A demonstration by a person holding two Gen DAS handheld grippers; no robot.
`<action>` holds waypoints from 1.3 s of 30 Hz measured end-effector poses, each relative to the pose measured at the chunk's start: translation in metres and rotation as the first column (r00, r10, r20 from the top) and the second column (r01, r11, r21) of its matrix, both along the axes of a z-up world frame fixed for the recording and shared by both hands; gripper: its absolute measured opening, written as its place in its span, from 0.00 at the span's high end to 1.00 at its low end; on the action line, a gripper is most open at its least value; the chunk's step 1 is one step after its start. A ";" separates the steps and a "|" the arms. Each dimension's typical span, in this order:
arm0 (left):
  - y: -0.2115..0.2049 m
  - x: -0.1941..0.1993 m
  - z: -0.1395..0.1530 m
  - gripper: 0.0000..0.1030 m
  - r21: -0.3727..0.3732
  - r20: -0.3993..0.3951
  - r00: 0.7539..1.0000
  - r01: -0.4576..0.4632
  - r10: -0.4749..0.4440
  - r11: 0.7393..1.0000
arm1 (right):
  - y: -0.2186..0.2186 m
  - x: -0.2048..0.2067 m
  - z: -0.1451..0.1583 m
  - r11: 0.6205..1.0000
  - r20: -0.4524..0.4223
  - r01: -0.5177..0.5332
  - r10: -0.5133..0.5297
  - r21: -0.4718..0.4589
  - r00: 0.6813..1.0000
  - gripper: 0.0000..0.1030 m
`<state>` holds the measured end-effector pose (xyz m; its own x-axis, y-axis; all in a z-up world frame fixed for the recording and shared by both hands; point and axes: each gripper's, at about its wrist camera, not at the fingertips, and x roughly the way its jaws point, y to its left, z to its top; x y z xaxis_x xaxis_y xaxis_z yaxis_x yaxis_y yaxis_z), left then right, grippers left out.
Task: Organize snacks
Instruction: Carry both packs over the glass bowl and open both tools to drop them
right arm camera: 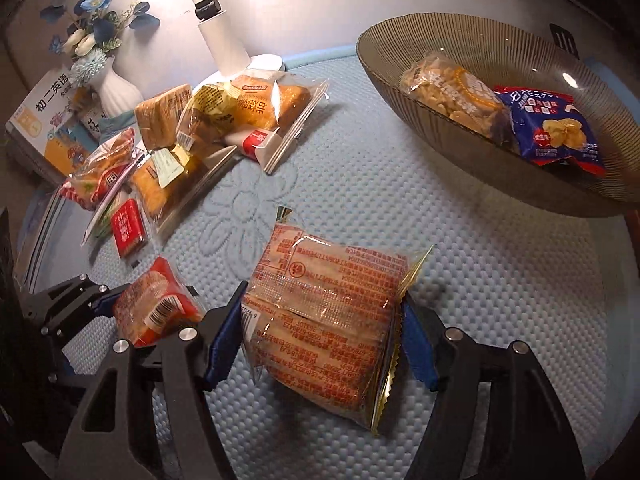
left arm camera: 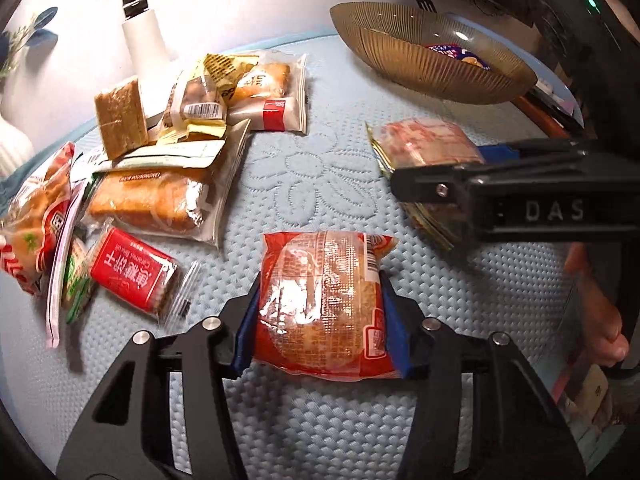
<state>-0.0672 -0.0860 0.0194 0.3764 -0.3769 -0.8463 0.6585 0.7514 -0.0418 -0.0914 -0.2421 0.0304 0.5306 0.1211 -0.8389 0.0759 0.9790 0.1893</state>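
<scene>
1. Blue quilted matting (right arm camera: 460, 260) covers the surface, stitched with a flower pattern at its middle.
2. At the far left stand a white ribbed vase (right arm camera: 114, 88) of blue and white flowers and a book with a printed cover (right arm camera: 52, 128), and just right of them a white lamp (right arm camera: 218, 36).
3. In front of these lies a loose heap of wrapped snacks (left arm camera: 168, 160): bread in clear bags, a brown wafer block, and a small red biscuit pack (left arm camera: 134, 270) at the near edge of the heap.
4. The left tongs (left arm camera: 322, 312) are closed on a red-wrapped round bun (left arm camera: 320, 300), their blue pads pressed against both sides of the packet; in the right wrist view the same packet (right arm camera: 154, 304) shows low at the left, held just above the matting.
5. The right tongs (right arm camera: 320, 316) grip a clear packet with red print (right arm camera: 324, 312), its gold-edged seam sticking out on the right side; in the left wrist view this packet (left arm camera: 428, 144) sits well right of the bun.
6. At the far right stands a ribbed brown glass bowl (right arm camera: 400, 80) holding a clear bag of pale crunchy pieces (right arm camera: 452, 92) and, touching it on the right, a blue and red packet (right arm camera: 556, 132).
</scene>
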 end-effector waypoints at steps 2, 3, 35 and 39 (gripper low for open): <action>0.004 -0.008 0.000 0.51 -0.017 0.013 1.000 -0.027 0.027 1.000 | -0.002 -0.010 0.001 1.000 0.004 -0.006 0.006 -0.019 1.000 0.34; 0.005 -0.008 0.000 0.51 -0.027 0.013 0.999 -0.039 0.039 0.999 | -0.004 -0.016 0.001 1.000 0.007 -0.008 0.009 -0.021 1.000 0.35; -0.164 0.082 0.132 0.52 -0.286 0.154 0.988 0.050 -0.005 0.957 | -0.178 0.028 0.129 0.945 0.283 0.326 -0.322 0.034 0.903 0.22; -0.169 0.096 0.129 0.09 -0.302 0.163 0.986 0.020 0.031 0.953 | -0.184 0.023 0.119 0.943 0.256 0.321 -0.332 0.088 0.908 0.23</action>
